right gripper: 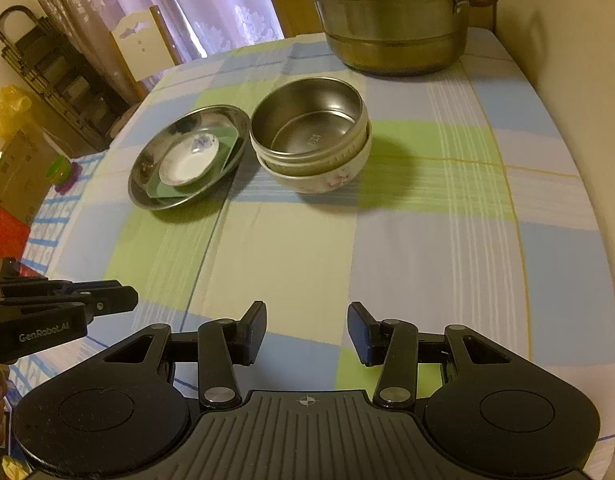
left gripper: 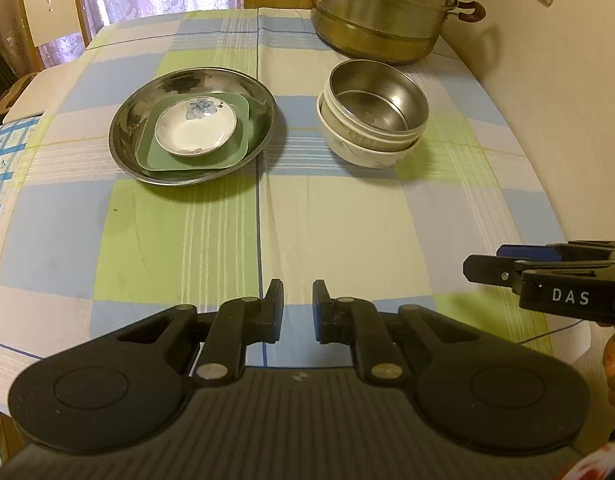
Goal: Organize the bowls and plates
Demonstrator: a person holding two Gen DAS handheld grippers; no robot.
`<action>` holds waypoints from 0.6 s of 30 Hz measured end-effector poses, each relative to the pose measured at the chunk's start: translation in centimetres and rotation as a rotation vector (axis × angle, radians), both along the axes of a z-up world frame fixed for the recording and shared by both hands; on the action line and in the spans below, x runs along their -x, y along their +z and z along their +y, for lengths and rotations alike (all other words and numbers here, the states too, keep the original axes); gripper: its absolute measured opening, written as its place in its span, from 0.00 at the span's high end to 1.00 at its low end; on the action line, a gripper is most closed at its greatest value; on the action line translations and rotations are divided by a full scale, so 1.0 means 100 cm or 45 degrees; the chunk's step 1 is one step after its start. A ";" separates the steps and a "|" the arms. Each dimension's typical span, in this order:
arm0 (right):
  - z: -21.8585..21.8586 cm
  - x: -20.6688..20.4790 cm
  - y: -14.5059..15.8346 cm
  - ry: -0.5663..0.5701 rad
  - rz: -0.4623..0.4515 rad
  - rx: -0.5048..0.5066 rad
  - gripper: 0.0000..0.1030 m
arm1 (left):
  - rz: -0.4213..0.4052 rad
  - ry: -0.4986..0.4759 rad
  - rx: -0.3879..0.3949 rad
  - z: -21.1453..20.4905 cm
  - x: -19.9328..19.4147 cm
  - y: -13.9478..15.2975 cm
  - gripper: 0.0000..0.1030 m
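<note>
A steel plate (left gripper: 147, 100) lies on the checked tablecloth and holds a green square plate (left gripper: 227, 152) with a small white floral dish (left gripper: 195, 130) on top. To its right a steel bowl (left gripper: 379, 100) sits tilted inside a white ceramic bowl (left gripper: 363, 152). The same stacks show in the right wrist view: steel plate (right gripper: 147, 184), green plate (right gripper: 227, 148), dish (right gripper: 189, 160), steel bowl (right gripper: 307, 120), white bowl (right gripper: 323, 180). My left gripper (left gripper: 298, 308) is open a narrow gap and empty, well short of the dishes. My right gripper (right gripper: 306, 332) is open and empty, near the table's front.
A tall stacked steel steamer pot (left gripper: 387, 12) stands at the back right of the table, near the wall (left gripper: 547, 80). A chair (left gripper: 51, 4) and curtains stand behind the table's far left. Boxes and a dark rack (right gripper: 55, 76) stand off the left side.
</note>
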State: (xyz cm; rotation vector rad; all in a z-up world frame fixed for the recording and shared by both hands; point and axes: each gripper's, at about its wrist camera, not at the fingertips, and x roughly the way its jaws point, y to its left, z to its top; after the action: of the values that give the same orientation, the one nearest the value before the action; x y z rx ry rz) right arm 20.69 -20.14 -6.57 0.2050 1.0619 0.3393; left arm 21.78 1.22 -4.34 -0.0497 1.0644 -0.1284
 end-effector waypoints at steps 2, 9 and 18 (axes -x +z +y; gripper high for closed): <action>0.000 0.001 -0.001 0.000 0.006 0.000 0.56 | 0.002 0.000 0.000 0.000 0.000 0.000 0.88; 0.003 -0.001 -0.003 0.009 0.019 0.007 0.56 | 0.014 0.005 -0.002 -0.001 0.001 -0.004 0.88; 0.003 -0.005 -0.006 0.012 0.032 0.008 0.56 | 0.028 0.007 0.002 -0.001 -0.004 -0.007 0.88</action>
State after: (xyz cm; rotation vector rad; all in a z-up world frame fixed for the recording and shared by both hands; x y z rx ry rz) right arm 21.16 -19.84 -7.22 0.1989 1.0892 0.3422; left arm 22.16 1.12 -5.02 -0.0555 1.0864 -0.1242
